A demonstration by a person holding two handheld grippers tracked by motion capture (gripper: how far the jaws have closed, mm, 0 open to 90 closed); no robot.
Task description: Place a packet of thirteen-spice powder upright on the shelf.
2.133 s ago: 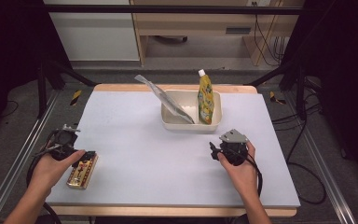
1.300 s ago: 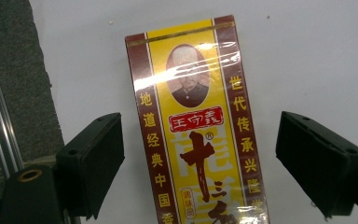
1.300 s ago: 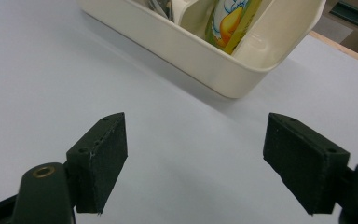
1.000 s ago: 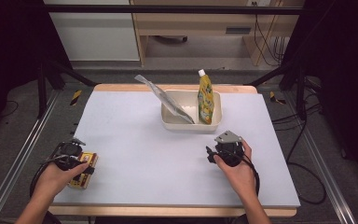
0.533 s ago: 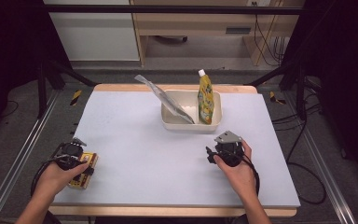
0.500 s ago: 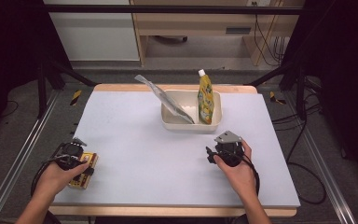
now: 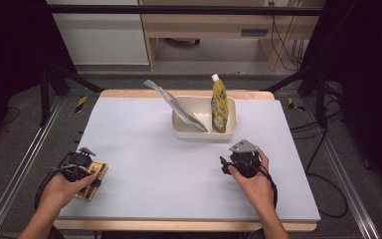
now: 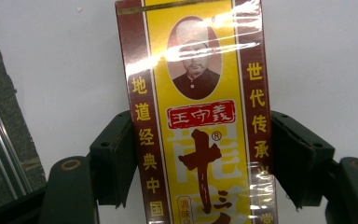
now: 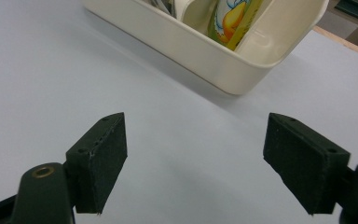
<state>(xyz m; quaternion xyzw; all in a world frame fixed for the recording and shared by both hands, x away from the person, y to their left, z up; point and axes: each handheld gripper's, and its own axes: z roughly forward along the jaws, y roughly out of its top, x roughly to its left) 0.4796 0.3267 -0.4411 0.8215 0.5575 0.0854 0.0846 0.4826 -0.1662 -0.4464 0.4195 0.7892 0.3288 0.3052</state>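
the left tool [image 8: 200,163] has just been closing on the yellow box [image 8: 198,116], which lies flat on the counter [image 7: 179,164] between its jaws, pads touching both sides. the right tool [image 9: 196,158] rests gaping apart, the cream tub [image 9: 205,51] ahead.

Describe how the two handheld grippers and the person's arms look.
Both grippers are black. The left gripper has thick rectangular pads with small screw holes, and so does the right gripper. The right one carries a grey three-cornered plate. Black cables loop from each. Forearms are bare, without sleeves.

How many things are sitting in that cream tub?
2: a yellow spouted pouch upright at its right end, and a clear flat packet leaning out leftward. Smaller items may be hidden.
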